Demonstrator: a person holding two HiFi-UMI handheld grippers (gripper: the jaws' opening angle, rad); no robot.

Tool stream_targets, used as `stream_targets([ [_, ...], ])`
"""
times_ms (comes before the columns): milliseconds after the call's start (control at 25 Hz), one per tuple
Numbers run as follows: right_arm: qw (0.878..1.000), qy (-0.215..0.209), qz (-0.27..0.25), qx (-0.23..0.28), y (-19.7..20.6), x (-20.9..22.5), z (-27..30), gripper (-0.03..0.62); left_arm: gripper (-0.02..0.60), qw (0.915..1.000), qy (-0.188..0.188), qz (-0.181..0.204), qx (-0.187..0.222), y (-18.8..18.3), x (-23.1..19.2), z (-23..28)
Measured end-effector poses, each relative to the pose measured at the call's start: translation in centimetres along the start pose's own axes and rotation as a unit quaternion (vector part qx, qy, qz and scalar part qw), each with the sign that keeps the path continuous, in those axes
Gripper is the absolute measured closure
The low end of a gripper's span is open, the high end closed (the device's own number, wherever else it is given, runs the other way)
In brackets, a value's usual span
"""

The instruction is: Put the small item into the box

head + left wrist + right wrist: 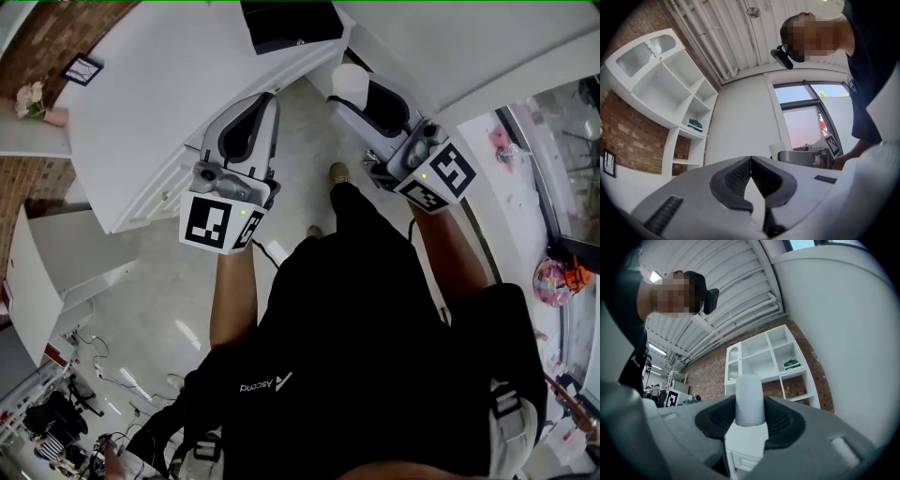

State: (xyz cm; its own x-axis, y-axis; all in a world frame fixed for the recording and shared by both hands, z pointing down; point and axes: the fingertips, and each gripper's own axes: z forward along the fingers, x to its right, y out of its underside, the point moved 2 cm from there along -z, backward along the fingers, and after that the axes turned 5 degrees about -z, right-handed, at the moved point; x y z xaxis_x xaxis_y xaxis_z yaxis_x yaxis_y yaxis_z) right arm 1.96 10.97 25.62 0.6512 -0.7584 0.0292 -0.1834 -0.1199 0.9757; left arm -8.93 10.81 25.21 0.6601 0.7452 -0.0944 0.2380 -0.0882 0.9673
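pale cylinder (749,394) sat clamped in right gripper (749,405) | left gripper (751,163) jaws together, empty | risk: smooth cylinder could slip before reaching box (281,37) ahead

White table, pale floor, white shelf unit

The white table (150,94) fills the upper left of the head view, with a dark box (291,23) at its top-centre corner. Below it the glossy floor (169,291) bears a shoe (339,173). In the right gripper view a shelf unit (761,359) stands mid-frame against brick — a green thing (792,364) lies in a right-hand compartment.
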Motion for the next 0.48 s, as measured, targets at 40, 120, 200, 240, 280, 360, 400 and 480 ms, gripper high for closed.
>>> stream_targets([
  [40,1.000,-0.002,-0.001,-0.002,0.3,0.9,0.5,0.419,0.583,1.0000,-0.003,0.001,-0.002,0.3,-0.6,0.6],
  [120,1.000,-0.006,-0.003,-0.006,0.9,2.8,1.6,0.419,0.583,0.9999,-0.010,0.004,-0.008,1.0,-2.1,2.1],
  [200,1.000,-0.010,-0.006,-0.008,1.3,4.9,2.8,0.419,0.583,0.9997,-0.015,0.009,-0.014,1.6,-3.5,3.7],
  [240,1.000,-0.012,-0.008,-0.009,1.4,5.9,3.4,0.419,0.583,0.9996,-0.018,0.012,-0.017,1.9,-4.2,4.7],
  [280,1.000,-0.015,-0.011,-0.010,1.6,7.0,3.9,0.419,0.583,0.9995,-0.020,0.016,-0.019,2.2,-4.9,5.6],
  [360,0.999,-0.022,-0.017,-0.016,2.0,9.0,5.0,0.419,0.583,0.9992,-0.026,0.021,-0.021,3.0,-6.2,7.3],
  [400,0.999,-0.026,-0.019,-0.019,2.3,9.9,5.5,0.419,0.583,0.9991,-0.029,0.023,-0.022,3.4,-6.8,8.1],
  [480,0.999,-0.033,-0.023,-0.027,2.9,11.7,6.5,0.419,0.583,0.9986,-0.038,0.026,-0.024,4.2,-8.1,9.7],
])
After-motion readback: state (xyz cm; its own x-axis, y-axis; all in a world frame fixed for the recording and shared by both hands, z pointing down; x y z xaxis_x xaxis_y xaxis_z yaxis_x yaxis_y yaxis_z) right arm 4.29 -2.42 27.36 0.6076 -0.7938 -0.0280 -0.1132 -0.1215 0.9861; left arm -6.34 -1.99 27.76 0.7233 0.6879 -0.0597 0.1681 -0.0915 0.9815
